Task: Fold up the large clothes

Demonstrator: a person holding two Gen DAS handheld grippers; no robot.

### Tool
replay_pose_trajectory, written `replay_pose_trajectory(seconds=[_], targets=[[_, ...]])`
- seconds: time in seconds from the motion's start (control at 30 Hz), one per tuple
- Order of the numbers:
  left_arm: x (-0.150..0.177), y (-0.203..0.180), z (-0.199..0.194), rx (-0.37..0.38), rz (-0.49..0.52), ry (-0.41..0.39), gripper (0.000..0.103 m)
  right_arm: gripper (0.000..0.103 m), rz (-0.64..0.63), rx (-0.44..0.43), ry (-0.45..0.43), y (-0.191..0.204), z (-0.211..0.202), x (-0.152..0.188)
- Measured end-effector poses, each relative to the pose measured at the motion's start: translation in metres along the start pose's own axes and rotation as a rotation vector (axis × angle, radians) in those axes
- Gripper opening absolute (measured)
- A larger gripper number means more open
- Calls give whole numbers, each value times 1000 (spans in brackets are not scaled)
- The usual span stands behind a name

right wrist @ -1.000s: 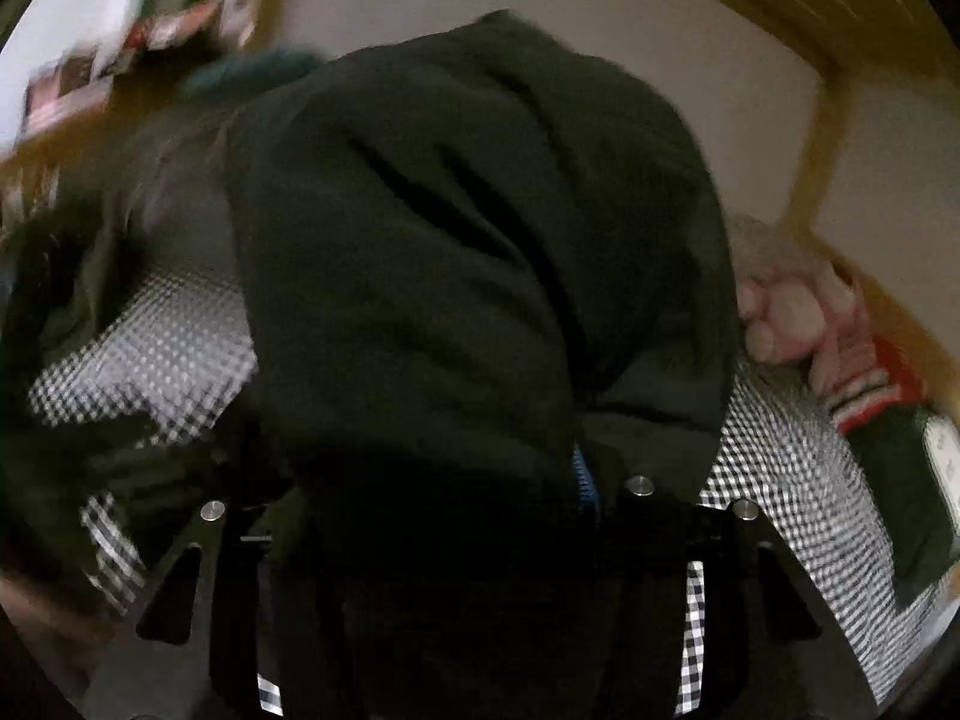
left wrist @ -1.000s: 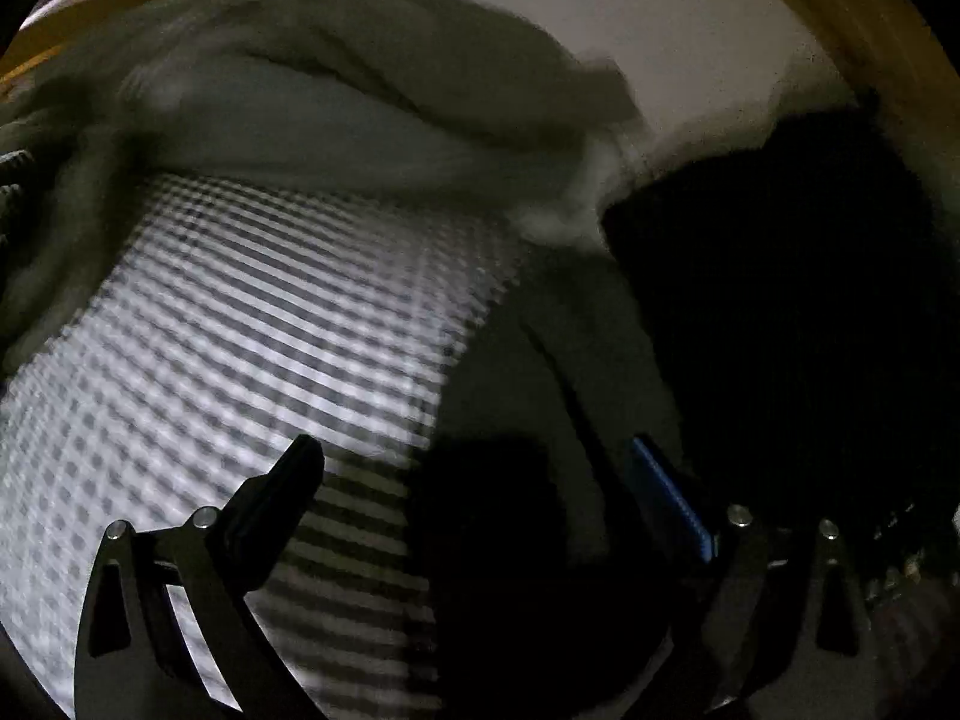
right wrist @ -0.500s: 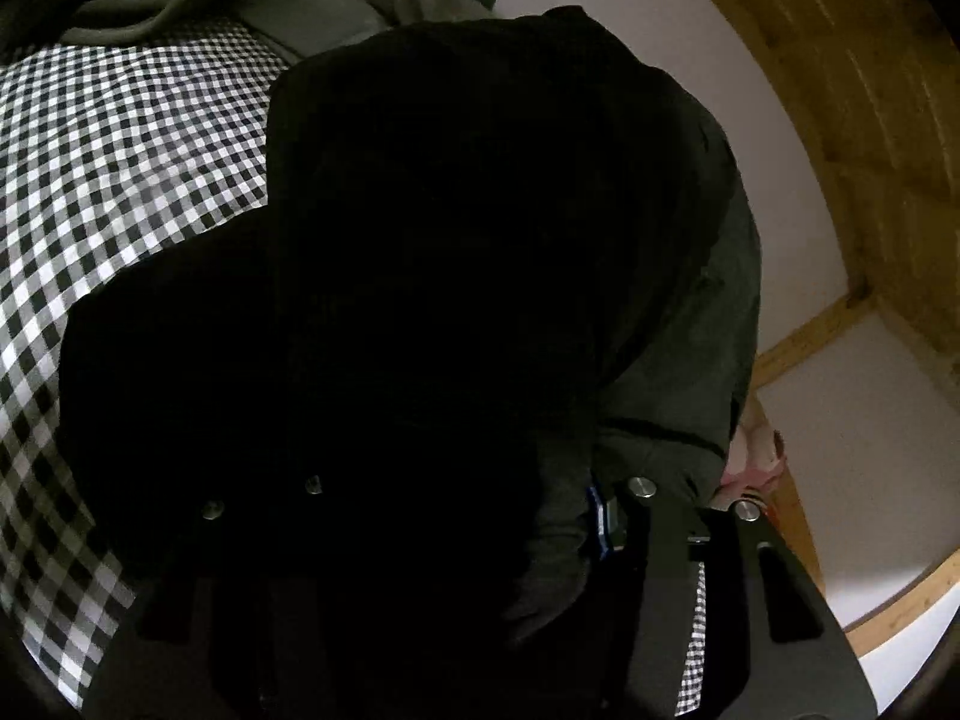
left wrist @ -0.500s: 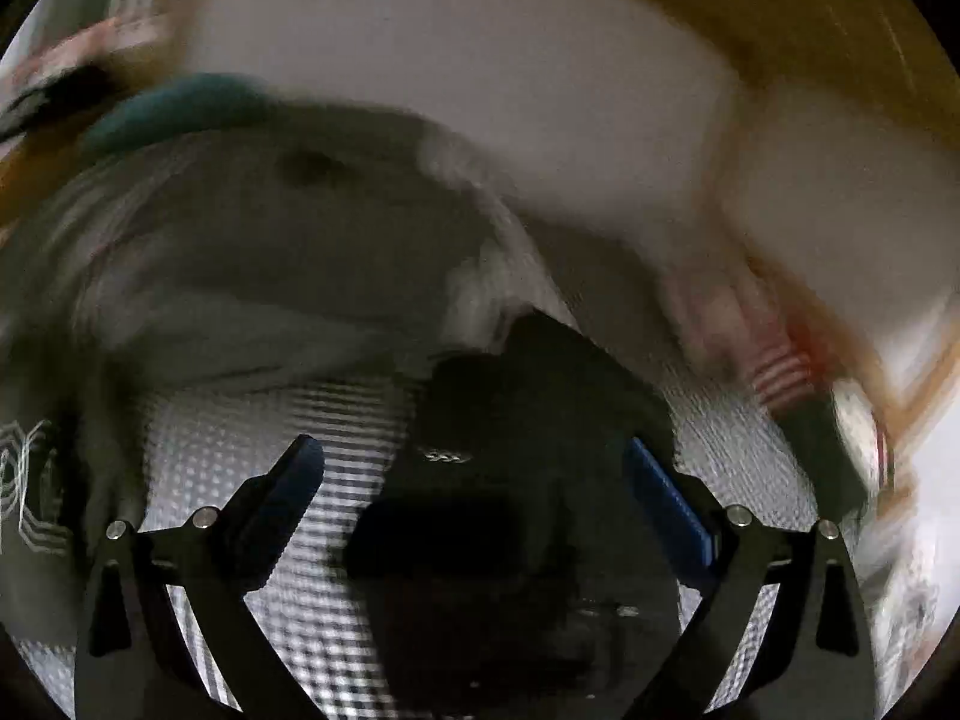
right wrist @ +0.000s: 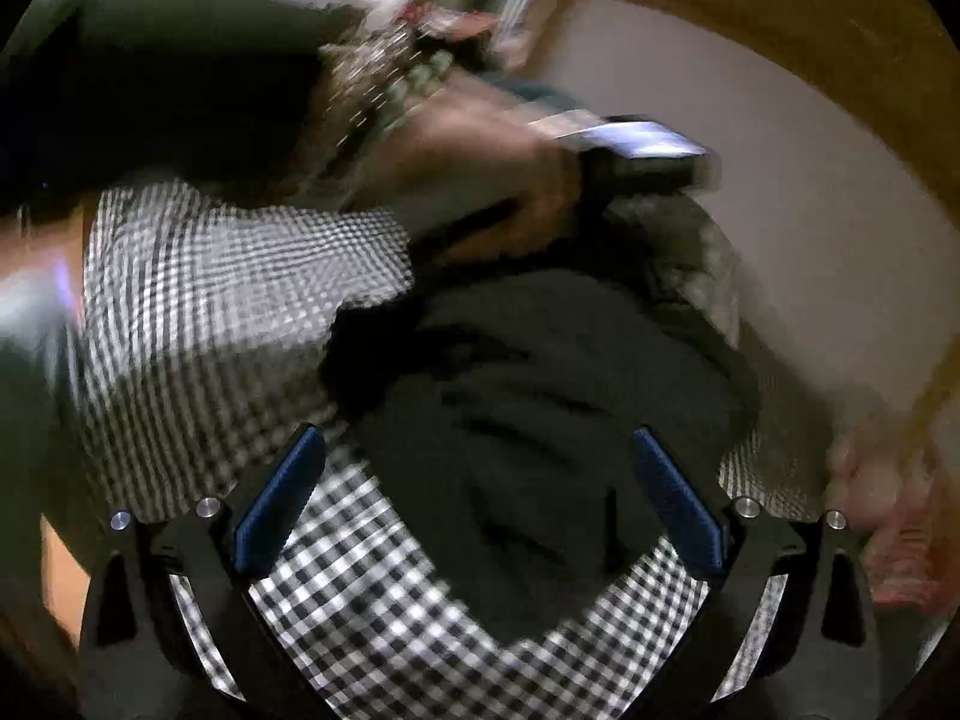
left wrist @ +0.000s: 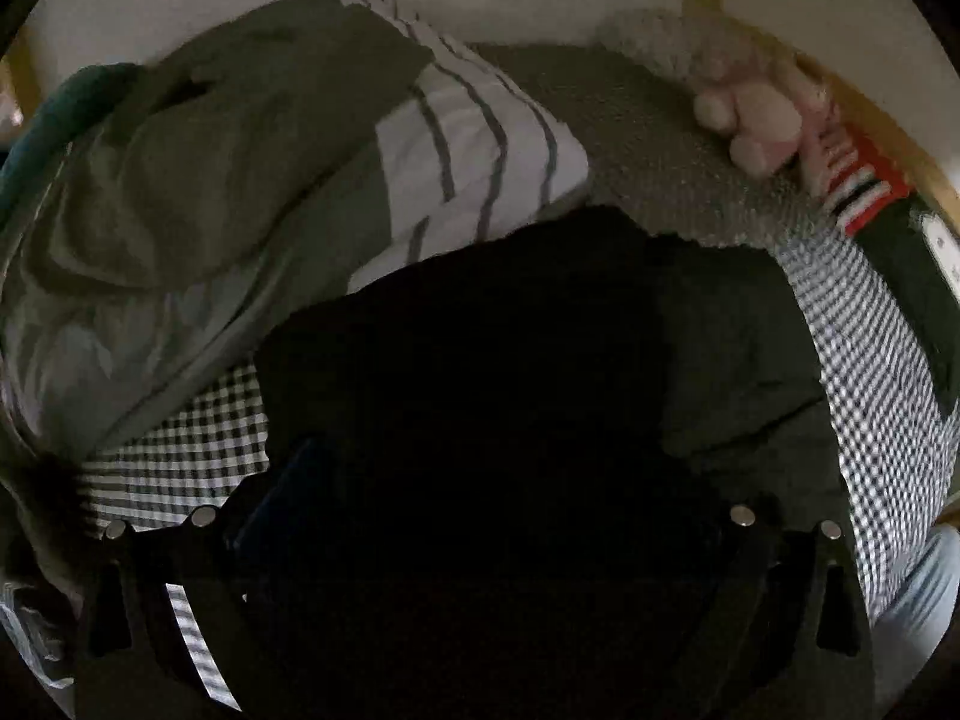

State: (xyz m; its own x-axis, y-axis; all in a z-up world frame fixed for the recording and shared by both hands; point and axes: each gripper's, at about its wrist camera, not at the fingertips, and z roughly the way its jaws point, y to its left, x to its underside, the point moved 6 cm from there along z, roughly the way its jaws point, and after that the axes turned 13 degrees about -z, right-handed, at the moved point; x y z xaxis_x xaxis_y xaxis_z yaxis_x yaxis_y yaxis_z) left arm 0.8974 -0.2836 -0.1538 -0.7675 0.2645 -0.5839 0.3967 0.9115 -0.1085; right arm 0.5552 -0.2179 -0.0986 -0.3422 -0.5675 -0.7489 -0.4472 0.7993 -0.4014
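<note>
1. The left wrist view alone shows the far side of the dark garment (left wrist: 540,360): a striped white pillow (left wrist: 480,144) draped with an olive-grey garment (left wrist: 210,138), and a pink plush toy (left wrist: 750,114) against the wooden frame (left wrist: 900,138).
2. The right wrist view alone shows the person's left hand (right wrist: 480,180), blurred, gripping its tool handle just beyond the garment (right wrist: 540,390).
3. The dark garment lies bunched in soft folds on the black-and-white checked sheet (left wrist: 198,438), matte and heavy-looking.
4. The right gripper (right wrist: 480,492) hangs with its blue-padded fingers (right wrist: 282,498) spread wide apart, the garment and the sheet (right wrist: 372,588) seen between them.
5. The left gripper (left wrist: 480,510) is low against the garment; dark cloth and shadow hide the far finger, so whether it is clamped I cannot tell.
6. Beside the garment, checked sheet shows bare on both sides; the pillow edge touches the garment's far rim.
</note>
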Motion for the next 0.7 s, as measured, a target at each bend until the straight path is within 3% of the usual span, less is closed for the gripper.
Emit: replay_pose_trajectory(seconds=[0.07,0.13,0.2,0.23,0.27,0.3,0.37,0.47,0.5,0.53,0.6,0.67,0.7], targets=[[11,3,-1,6,-12,-70,99,99,242,33,-44,-65,-4,7],[12,2,-9,-2,-14,-128,99,100,601,44,-90,-150,9,31],[17,1,-13,-23,-5,-168,99,99,834,-53,26,-195,57,60],[15,1,-12,-26,-5,-174,99,98,873,-146,154,-206,97,71],[15,2,-10,-25,-9,-172,99,95,866,-171,207,-208,116,73],[16,3,-12,-27,-8,-167,99,85,814,-145,287,-213,147,76],[18,3,-13,-52,1,-157,99,85,814,-139,298,-223,174,71],[24,7,-15,-77,8,-190,99,85,953,-202,312,-246,208,67],[27,7,-17,-73,11,-195,99,79,1070,-185,339,-255,222,80],[30,6,-18,-70,22,-201,99,64,1139,-155,376,-260,232,88],[37,3,-21,-90,36,-246,99,67,1227,-144,491,-270,265,119],[40,6,-20,-91,18,-263,99,71,1176,-186,543,-260,288,132],[39,10,-17,-83,-2,-254,99,72,1167,-209,524,-257,293,132]])
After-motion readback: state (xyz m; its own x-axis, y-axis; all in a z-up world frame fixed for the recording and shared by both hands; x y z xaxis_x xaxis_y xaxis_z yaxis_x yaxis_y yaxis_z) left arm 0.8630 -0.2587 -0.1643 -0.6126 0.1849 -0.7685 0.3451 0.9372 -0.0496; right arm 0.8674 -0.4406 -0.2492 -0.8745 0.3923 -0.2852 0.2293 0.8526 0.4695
